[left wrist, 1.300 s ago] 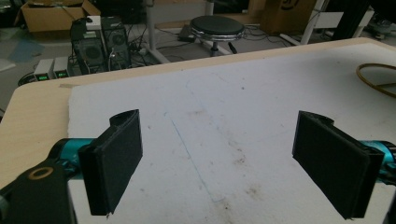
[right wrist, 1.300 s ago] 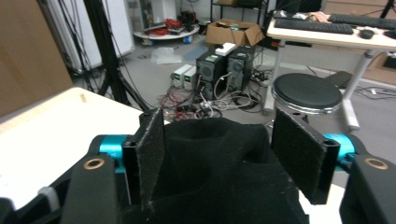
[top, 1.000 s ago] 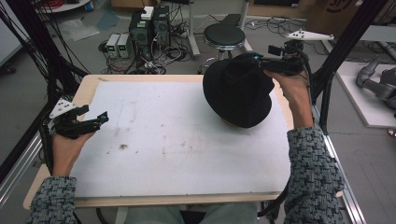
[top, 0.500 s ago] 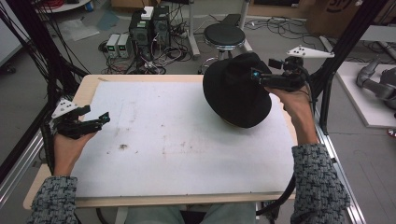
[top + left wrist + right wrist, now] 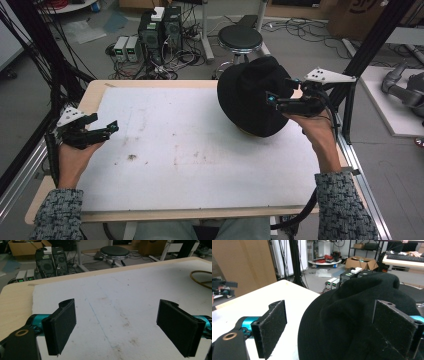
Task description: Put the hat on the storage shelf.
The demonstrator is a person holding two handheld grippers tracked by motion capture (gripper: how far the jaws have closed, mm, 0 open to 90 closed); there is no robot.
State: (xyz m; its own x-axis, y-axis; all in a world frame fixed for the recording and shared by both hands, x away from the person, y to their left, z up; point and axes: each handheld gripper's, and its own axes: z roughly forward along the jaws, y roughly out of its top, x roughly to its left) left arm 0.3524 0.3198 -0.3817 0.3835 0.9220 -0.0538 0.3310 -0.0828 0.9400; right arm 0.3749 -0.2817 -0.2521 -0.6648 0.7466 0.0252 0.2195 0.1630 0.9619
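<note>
Your right claw (image 5: 272,101) has just been opening and now stands wide, with the black hat (image 5: 250,95) between its jaws but not pinched. Line the pads up on the brim before squeezing. Left claw (image 5: 107,129) sits open and empty, well apart across the bare surface (image 5: 200,150); nothing's in the way.

No text, label, brand, number or sign can be read in any of the views: the printing on the cardboard box (image 5: 361,7) at the top right of the high view is cut off and too blurred to make out, and the small devices (image 5: 127,48) on the floor show only tiny lit displays whose figures cannot be told
</note>
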